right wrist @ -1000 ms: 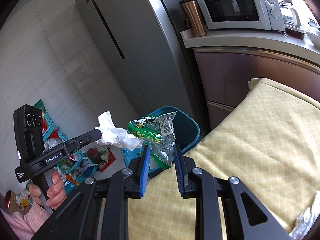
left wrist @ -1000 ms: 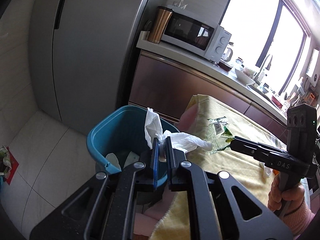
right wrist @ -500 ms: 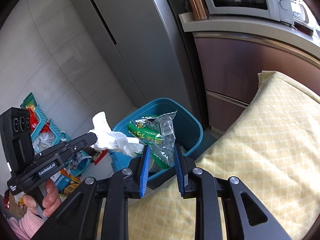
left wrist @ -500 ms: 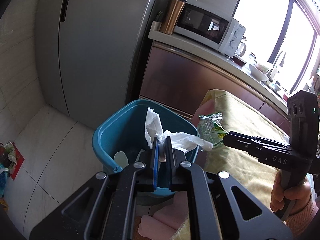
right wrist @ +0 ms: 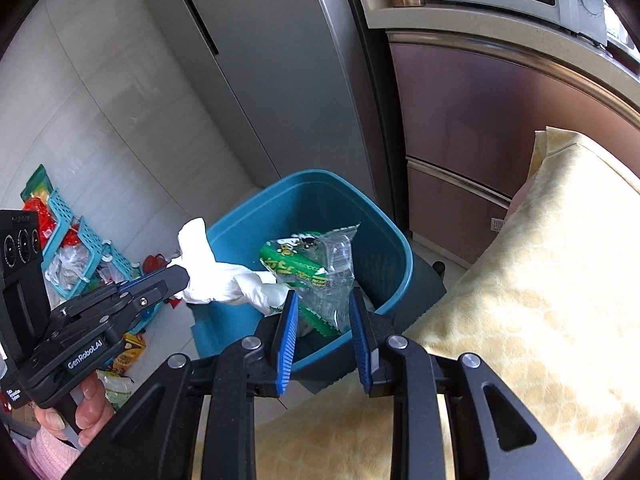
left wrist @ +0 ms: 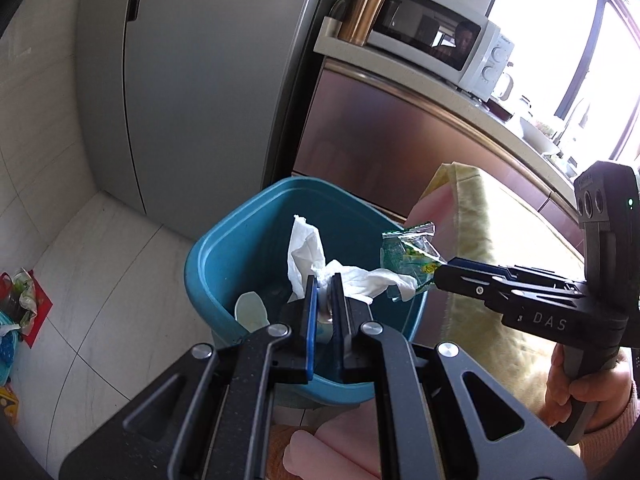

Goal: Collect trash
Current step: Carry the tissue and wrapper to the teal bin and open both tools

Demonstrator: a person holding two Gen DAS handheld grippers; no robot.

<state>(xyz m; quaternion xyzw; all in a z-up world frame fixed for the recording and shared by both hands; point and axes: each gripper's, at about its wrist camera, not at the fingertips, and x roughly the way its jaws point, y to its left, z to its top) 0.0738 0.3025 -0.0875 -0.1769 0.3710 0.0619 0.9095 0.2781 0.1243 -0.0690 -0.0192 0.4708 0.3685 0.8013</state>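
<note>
Left wrist view: left hand-held gripper [left wrist: 325, 280] pinches a white tissue [left wrist: 306, 254] over the blue bin [left wrist: 212, 264], while the right hand-held gripper [right wrist: 323, 300], its jaws just easing apart, has a green wrapper [right wrist: 310, 268] between them.

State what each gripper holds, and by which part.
Left gripper pinches the white tissue at its twisted middle; right gripper, jaws just opening, holds the green wrapper by its lower end.

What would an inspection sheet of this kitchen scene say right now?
Surface: yellow tablecloth beside the bin.
Job's things: tissue and green wrapper, both held over the open blue bin.
Clutter: baskets and packets on the floor.
Grippers: left gripper shut on tissue; right gripper has just been opening, green wrapper between its jaws.
Cables: nothing seen.
Surroundings: fridge, microwave, copper cup.
</note>
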